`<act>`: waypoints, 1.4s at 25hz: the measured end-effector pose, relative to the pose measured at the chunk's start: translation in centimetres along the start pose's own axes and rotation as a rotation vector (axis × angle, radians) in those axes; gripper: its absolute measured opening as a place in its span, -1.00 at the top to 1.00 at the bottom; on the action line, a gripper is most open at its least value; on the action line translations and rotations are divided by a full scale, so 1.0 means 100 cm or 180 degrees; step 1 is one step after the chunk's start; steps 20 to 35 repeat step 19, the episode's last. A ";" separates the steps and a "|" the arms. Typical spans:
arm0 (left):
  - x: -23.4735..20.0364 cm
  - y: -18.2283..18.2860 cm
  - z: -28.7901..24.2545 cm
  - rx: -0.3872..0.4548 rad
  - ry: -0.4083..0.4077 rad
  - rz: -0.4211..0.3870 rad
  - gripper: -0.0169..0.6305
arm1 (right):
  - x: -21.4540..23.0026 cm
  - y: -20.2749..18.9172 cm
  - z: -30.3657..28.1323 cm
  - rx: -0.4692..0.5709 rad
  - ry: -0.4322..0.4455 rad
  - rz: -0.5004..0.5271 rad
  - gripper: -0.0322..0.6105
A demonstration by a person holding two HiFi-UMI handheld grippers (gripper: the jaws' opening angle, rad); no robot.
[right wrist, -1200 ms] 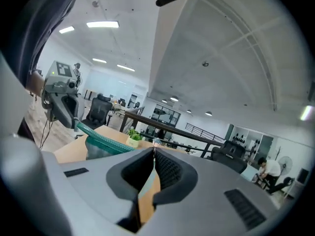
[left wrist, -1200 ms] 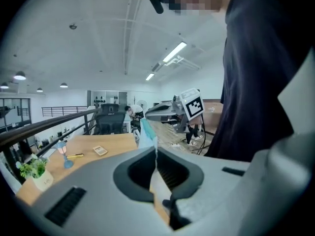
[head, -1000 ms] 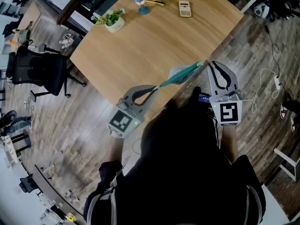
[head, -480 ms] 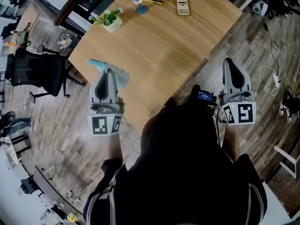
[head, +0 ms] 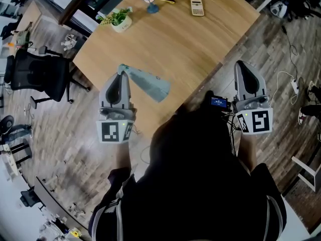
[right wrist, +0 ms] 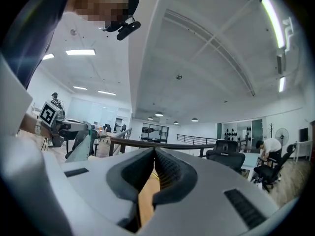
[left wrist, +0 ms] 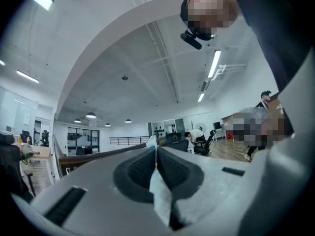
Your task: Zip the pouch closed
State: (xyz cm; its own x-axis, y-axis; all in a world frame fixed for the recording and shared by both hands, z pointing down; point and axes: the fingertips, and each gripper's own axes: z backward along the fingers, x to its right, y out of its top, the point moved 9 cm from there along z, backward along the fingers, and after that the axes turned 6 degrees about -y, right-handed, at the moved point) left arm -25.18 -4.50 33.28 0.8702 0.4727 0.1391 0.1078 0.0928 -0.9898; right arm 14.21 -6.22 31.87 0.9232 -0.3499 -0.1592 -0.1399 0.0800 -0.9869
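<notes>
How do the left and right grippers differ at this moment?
The left gripper is clamped on the teal pouch; the right gripper is shut on nothing. The left gripper's tip shows over the wooden table; the right gripper's shows over the floor beside it. Both point away from the person.

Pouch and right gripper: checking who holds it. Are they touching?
Apart. Head view shows a wide gap between the right gripper and the pouch, clamped in the left gripper.

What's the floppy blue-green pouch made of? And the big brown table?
The pale teal pouch is probably soft cloth or thin plastic: it looks thin, matte and slightly crumpled. The light brown table is wood or wood-look laminate: it is smooth, with grain streaks.
</notes>
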 end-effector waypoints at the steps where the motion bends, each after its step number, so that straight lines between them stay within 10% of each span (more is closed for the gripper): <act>1: 0.000 0.000 0.000 0.0003 -0.0003 -0.0003 0.92 | -0.001 0.000 0.000 -0.0002 0.0001 -0.0001 0.84; 35: 0.007 0.001 0.002 -0.0041 -0.0076 -0.0012 0.92 | -0.004 -0.001 0.005 -0.0065 0.0034 -0.0016 0.84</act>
